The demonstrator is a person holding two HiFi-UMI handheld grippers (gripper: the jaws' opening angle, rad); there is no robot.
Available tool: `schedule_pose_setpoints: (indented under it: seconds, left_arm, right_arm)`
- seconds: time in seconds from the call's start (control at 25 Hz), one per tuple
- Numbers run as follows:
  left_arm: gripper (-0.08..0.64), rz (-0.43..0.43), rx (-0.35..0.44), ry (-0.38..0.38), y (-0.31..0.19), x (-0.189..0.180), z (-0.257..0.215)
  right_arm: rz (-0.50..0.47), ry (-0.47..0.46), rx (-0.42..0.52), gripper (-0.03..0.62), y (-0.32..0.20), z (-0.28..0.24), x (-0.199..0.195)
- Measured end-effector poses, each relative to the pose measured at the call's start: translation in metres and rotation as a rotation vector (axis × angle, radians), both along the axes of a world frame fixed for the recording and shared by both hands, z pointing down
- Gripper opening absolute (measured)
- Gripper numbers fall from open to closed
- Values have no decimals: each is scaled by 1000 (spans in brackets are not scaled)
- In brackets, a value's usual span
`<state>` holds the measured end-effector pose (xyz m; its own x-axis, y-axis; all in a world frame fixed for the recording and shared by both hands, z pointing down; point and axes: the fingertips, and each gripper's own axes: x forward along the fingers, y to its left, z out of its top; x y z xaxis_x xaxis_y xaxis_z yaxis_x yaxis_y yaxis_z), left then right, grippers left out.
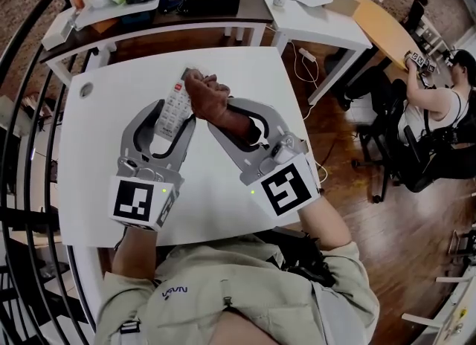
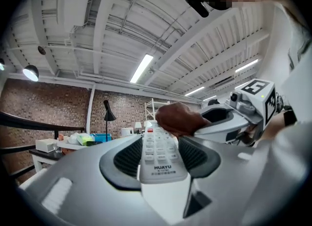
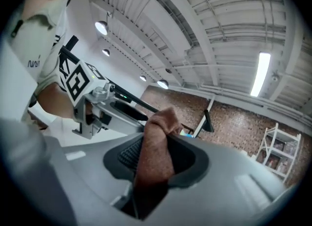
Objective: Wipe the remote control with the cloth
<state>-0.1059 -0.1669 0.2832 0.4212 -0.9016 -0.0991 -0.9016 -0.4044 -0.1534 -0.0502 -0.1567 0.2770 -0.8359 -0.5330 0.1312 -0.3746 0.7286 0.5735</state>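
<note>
Looking down from the head view, the left gripper (image 1: 176, 117) has the white remote control (image 1: 175, 98) by its near end. The jaws are partly spread and clamped on its two long edges, so the remote points away over the white table (image 1: 216, 195) and appears to be lifted clear of it. Just to its right, the right gripper (image 1: 236, 124) has its jaws drawn fairly narrow on a brown cloth (image 1: 212, 98). The bunched end of the cloth lies on the far half of the remote.

In the left gripper view, both pads press the remote's sides, button face up. The cloth (image 2: 178, 118) sits on the far buttons, right of centre.

The right gripper view shows the cloth (image 3: 156, 152) pinched between the ribbed pads, a wad bulging past them, with the left gripper beyond on the left.

I judge the wiping itself to be in hand, with the cloth on the far end of the keypad. Next, the right hand should draw the cloth along the button face towards the near end with light pressure. The left grip must stay firm so the remote does not pivot or slip.
</note>
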Motion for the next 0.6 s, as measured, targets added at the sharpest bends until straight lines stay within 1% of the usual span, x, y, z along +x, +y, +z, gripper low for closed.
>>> schedule_pose_setpoints:
  seconds: [0.12,0.24,0.32,0.48,0.6]
  left_arm:
    - [244,7,-10,35,-1,-2,1]
    - [244,15,-17,75,0,-5,0]
    - [244,21,-20,100,1,-7,-2]
    - [244,40,-24,137,2,-7,-6]
    - [244,65,-25,164,5,-4,-9]
  right_arm:
    - [-43,-29,-11,126,9,-1,-3]
    - [-47,-78,-20,126,9,-7,2]
    - [-17,-128,-18,126,3,-14,8]
    - [70,-277,-38,126,-17,-32,23]
    - [117,-331,-54,126,-31,-41,34]
